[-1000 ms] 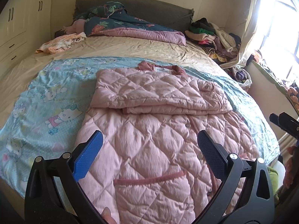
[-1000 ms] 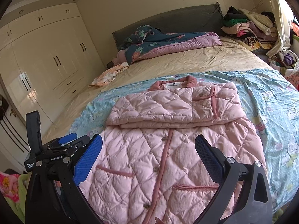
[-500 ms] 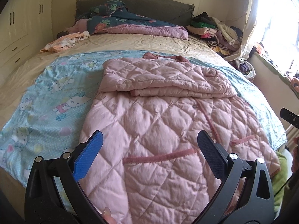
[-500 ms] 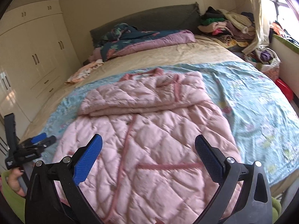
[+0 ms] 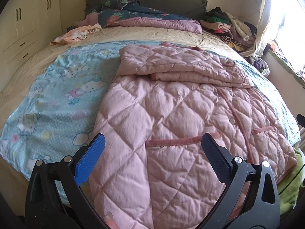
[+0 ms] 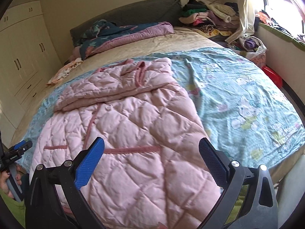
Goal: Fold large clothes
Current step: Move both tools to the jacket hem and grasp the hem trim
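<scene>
I have the pink quilted coat (image 5: pixel 171 114) lying front-up on the blue cartoon-print sheet (image 5: pixel 53 103), which covers the near part of the bed (image 5: pixel 152 36). Its lower body runs toward me and the hem hangs at the bed's near edge.

Done so far, as I read it: the upper part with the sleeves is already doubled over into a thick band (image 5: pixel 181 66) across the chest, with the collar (image 6: pixel 139 72) at the far end. The skirt of the coat, with its 2 pocket trims and the button placket, is still spread flat and unfolded.

My left gripper (image 5: pixel 152 158) hovers over the near left portion of the hem, jaws spread wide, nothing between them. My right gripper (image 6: pixel 150 156) sits over the near right portion, likewise wide open and empty. From the right camera I also see the left tool (image 6: pixel 17 150) in a hand at the bed's edge.

Left to do, in my judgement: pinch both hem corners, carry the bottom half up over the folded band, and perhaps fold once more to make a compact bundle. I put the job at roughly halfway.
</scene>
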A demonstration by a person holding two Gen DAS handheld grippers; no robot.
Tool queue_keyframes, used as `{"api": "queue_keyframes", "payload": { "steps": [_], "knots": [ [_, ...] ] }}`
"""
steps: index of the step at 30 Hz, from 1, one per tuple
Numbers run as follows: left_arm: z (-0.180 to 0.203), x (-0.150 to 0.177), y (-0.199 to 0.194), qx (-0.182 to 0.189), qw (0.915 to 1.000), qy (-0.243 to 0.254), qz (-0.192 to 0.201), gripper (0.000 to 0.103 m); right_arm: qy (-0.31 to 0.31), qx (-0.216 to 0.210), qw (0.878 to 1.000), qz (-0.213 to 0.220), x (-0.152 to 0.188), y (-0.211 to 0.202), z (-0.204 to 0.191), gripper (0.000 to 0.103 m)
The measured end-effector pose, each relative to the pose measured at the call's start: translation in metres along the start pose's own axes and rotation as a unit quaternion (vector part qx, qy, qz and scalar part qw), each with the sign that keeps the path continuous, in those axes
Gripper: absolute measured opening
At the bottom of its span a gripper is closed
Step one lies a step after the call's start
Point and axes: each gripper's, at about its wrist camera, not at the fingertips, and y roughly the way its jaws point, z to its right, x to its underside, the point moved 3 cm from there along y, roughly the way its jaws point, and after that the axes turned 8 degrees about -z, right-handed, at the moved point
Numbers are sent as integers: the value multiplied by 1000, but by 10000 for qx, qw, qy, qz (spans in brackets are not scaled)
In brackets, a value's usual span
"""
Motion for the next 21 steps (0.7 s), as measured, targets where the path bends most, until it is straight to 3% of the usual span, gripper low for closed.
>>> {"api": "queue_keyframes", "payload": {
  "steps": [9, 10, 13, 15, 21],
  "knots": [
    [-26, 30, 6, 20, 9997, -91, -211, 95, -39, 96, 9998, -174, 16, 5, 19, 99],
    [-29, 32, 7, 48, 9997, -106, -235, 91, -21, 85, 9998, -192, 18, 5, 21, 99],
    [-37, 42, 7, 143, 9993, -154, -324, 68, 22, 48, 9997, -223, 19, 6, 25, 99],
    [-42, 51, 7, 158, 9989, -178, -409, 61, 18, 7, 9997, -243, 20, 6, 26, 99],
    [-56, 74, 9, 207, 9971, -322, -663, 60, -209, -17, 9989, -424, 28, 8, 25, 99]
  ]
}}
